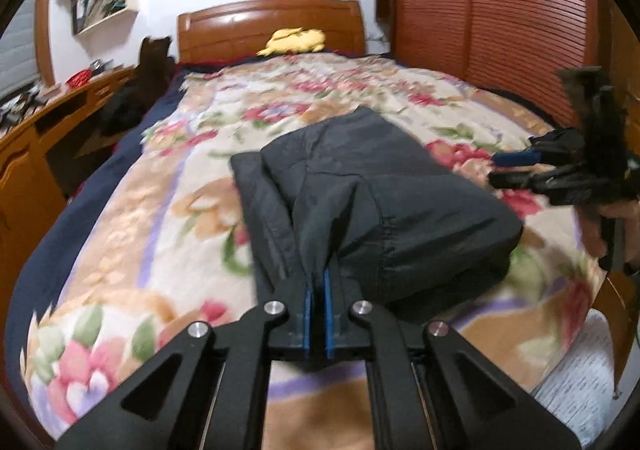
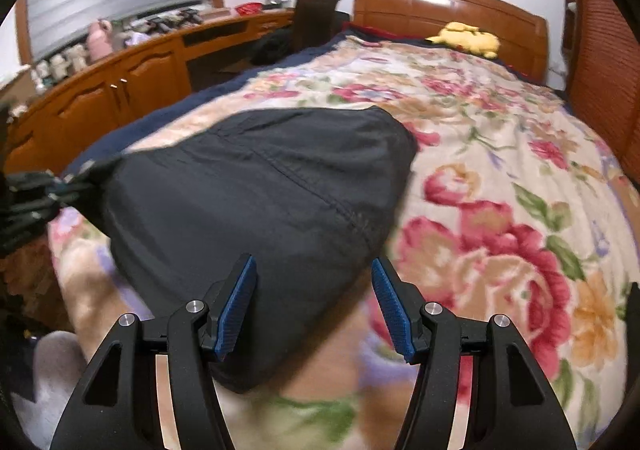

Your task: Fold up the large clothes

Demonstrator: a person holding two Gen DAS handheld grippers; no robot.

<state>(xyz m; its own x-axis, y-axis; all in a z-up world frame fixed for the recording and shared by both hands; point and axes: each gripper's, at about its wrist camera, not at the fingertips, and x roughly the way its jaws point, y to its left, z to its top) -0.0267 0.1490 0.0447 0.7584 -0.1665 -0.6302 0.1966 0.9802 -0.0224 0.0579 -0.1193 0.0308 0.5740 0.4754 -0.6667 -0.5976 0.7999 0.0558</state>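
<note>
A dark grey folded garment (image 1: 360, 178) lies in the middle of the floral blanket (image 1: 168, 186) on the bed. My left gripper (image 1: 318, 274) is shut on the garment's near edge, and the cloth runs taut into its blue pads. The right wrist view has that gripper (image 2: 40, 194) at the far left, pulling a corner of the garment (image 2: 260, 190) into a point. My right gripper (image 2: 312, 266) is open, its blue fingers (image 2: 240, 302) standing on either side of the garment's near end without pressing it. In the left wrist view the right gripper (image 1: 496, 170) hovers at the garment's right side.
A yellow plush toy (image 1: 292, 40) lies by the wooden headboard (image 1: 272, 26). A long wooden desk and cabinets (image 2: 120, 86) with clutter run along the left of the bed, with a dark chair (image 2: 312, 18) beside them. Slatted wardrobe doors (image 1: 492, 10) stand close on the right.
</note>
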